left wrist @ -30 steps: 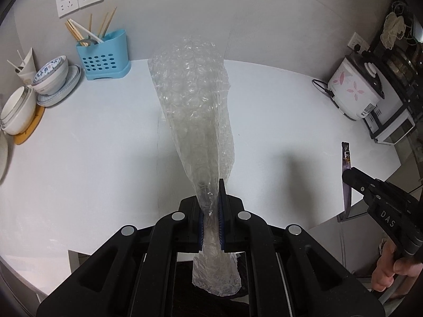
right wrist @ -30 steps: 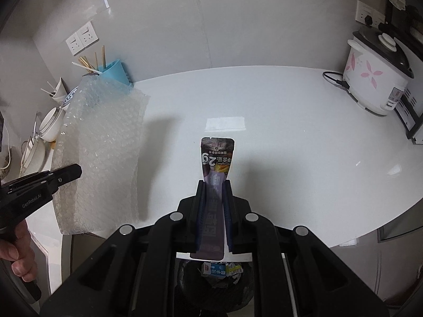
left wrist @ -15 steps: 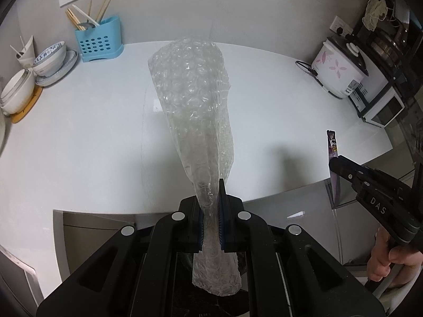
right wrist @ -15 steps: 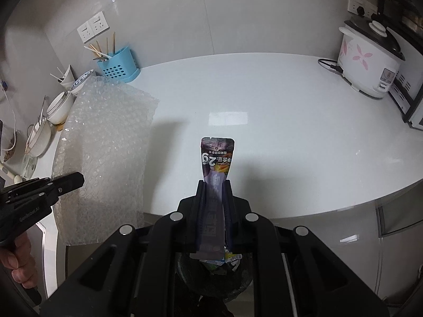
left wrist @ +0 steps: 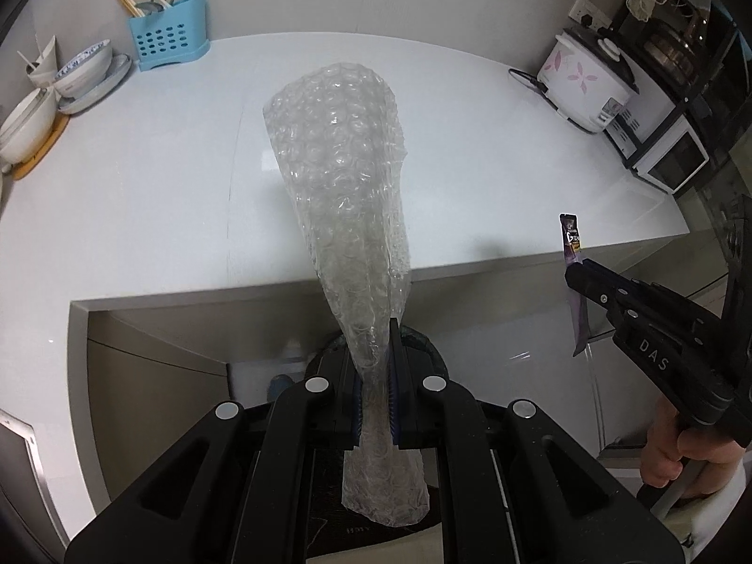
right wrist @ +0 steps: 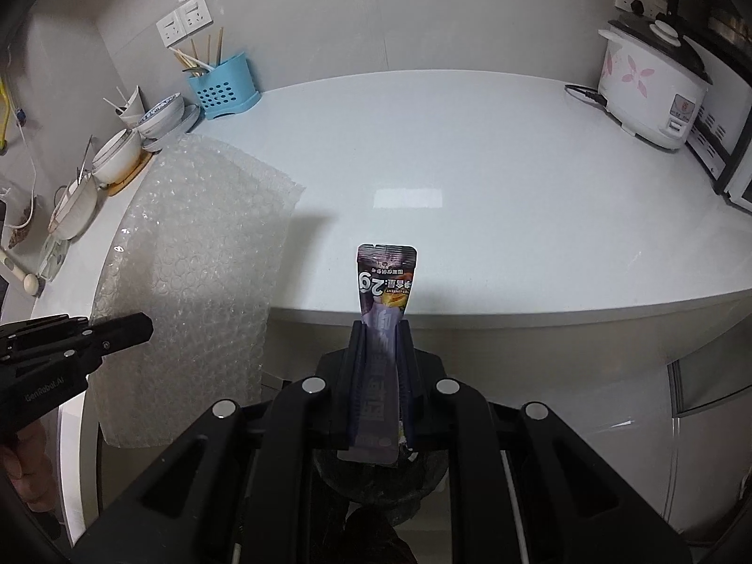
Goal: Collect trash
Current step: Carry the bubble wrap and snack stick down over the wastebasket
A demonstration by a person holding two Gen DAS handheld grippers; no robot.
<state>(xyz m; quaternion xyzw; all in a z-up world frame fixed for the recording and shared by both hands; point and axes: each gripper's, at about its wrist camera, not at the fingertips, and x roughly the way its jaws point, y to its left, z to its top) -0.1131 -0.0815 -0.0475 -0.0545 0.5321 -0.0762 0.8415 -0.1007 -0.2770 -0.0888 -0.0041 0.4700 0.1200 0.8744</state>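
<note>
Left wrist view: left gripper (left wrist: 376, 366) clamped on bubble wrap (left wrist: 343, 178), off the desk (left wrist: 141, 188) near edge | right gripper (right wrist: 380, 357) pinching purple sachet (right wrist: 386, 277) | both tilted steeply down over dark bin (right wrist: 376, 474) | centre over opening before releasing; light wrap may cling.

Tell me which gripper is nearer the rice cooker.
Right. The right gripper, holding the purple wrapper, is on the rice cooker's side; the left gripper, holding bubble wrap, is further away.
</note>
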